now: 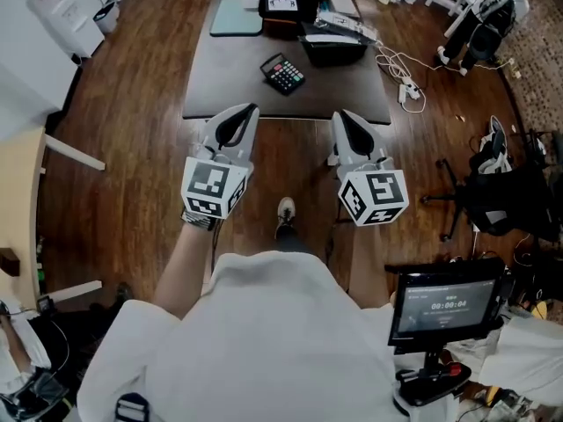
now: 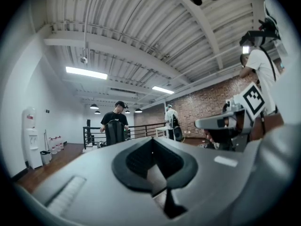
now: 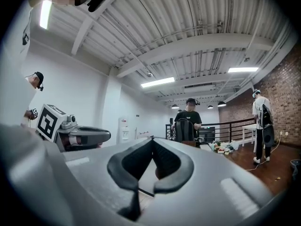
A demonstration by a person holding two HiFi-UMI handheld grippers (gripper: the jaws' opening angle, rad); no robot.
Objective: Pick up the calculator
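Observation:
The black calculator (image 1: 283, 74), with coloured keys, lies tilted near the middle of a dark grey table (image 1: 229, 82), seen only in the head view. Both grippers are held level, side by side, short of the table's near edge. The left gripper (image 1: 251, 109) is shut with nothing in it, below and left of the calculator. The right gripper (image 1: 340, 115) is also shut and empty, below and right of it. In the left gripper view the jaws (image 2: 151, 141) meet at a closed tip. The right gripper view shows the same at its own jaws (image 3: 153, 140). Neither touches the calculator.
The table's far end holds a teal mat (image 1: 236, 16), a black tray (image 1: 334, 49) and papers. A power strip with cable (image 1: 406, 90) lies on the wood floor at right, near a black chair (image 1: 493, 196). A monitor (image 1: 449, 304) stands lower right. A person in black (image 3: 188, 119) stands beyond the railing.

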